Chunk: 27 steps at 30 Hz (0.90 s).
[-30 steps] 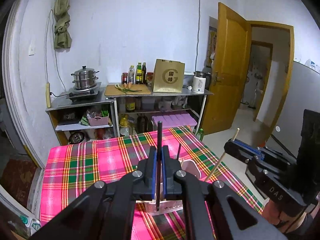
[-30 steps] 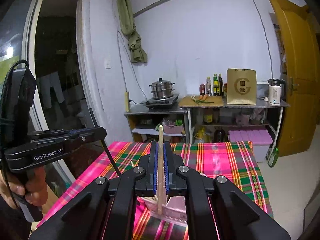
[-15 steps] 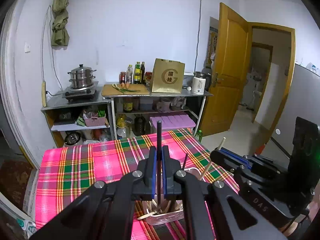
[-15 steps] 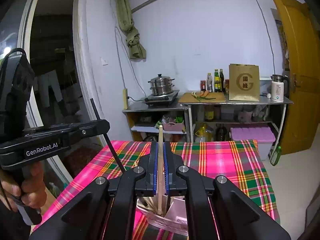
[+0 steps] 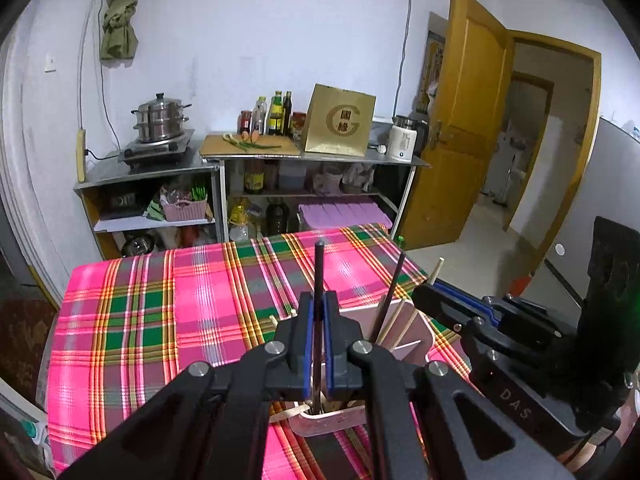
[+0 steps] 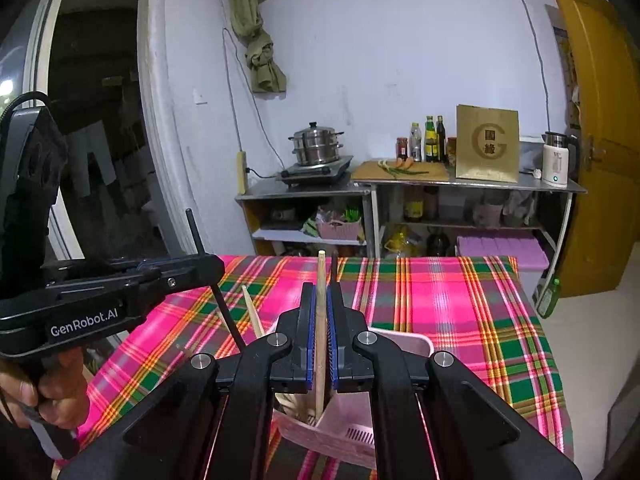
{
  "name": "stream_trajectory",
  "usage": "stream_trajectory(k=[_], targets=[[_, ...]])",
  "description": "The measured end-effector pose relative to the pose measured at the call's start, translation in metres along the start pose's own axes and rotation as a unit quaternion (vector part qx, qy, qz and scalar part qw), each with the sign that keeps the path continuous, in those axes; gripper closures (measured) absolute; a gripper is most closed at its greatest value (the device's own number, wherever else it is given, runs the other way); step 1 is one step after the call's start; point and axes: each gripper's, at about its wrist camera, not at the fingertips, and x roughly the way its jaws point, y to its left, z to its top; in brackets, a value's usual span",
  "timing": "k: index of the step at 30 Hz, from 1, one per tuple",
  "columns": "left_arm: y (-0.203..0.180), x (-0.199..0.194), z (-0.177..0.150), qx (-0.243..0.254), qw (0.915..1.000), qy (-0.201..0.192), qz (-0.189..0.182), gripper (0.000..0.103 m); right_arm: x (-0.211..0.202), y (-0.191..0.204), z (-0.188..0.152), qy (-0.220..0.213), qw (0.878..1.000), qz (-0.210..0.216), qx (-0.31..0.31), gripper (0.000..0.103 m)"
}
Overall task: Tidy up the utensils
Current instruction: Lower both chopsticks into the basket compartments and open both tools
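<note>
- Left gripper clamped on one black chopstick, long axis near vertical, lower end inside the pink utensil holder.
- Right gripper clamped on one wooden chopstick, also upright, tip in the same holder.
- Holder sits on pink plaid tablecloth; kitchen shelves, open yellow door behind.

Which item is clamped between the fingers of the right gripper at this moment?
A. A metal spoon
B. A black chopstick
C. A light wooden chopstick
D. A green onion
C: the right wrist view shows the right gripper shut on a light wooden chopstick standing upright over the pink utensil holder; the black chopstick is in the left gripper.
</note>
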Motion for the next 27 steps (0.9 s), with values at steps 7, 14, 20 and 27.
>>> stream_trajectory(k=[7,14,20,27], targets=[[0.004,0.014,-0.011,-0.002,0.9998,0.017,0.002,0.098,0.013,-0.004,-0.012,0.017,1.000,-0.001,0.002,0.098],[0.007,0.022,-0.018,-0.005,0.9997,0.022,0.003,0.098,0.018,-0.007,-0.018,0.023,1.000,-0.001,0.005,0.098],[0.006,0.022,-0.019,0.000,0.9997,0.023,0.008,0.098,0.018,-0.007,-0.017,0.027,1.000,0.001,0.001,0.098],[0.006,0.011,-0.019,0.002,0.9999,0.013,0.009,0.084,0.010,-0.002,-0.015,0.027,1.000,-0.002,-0.012,0.086]])
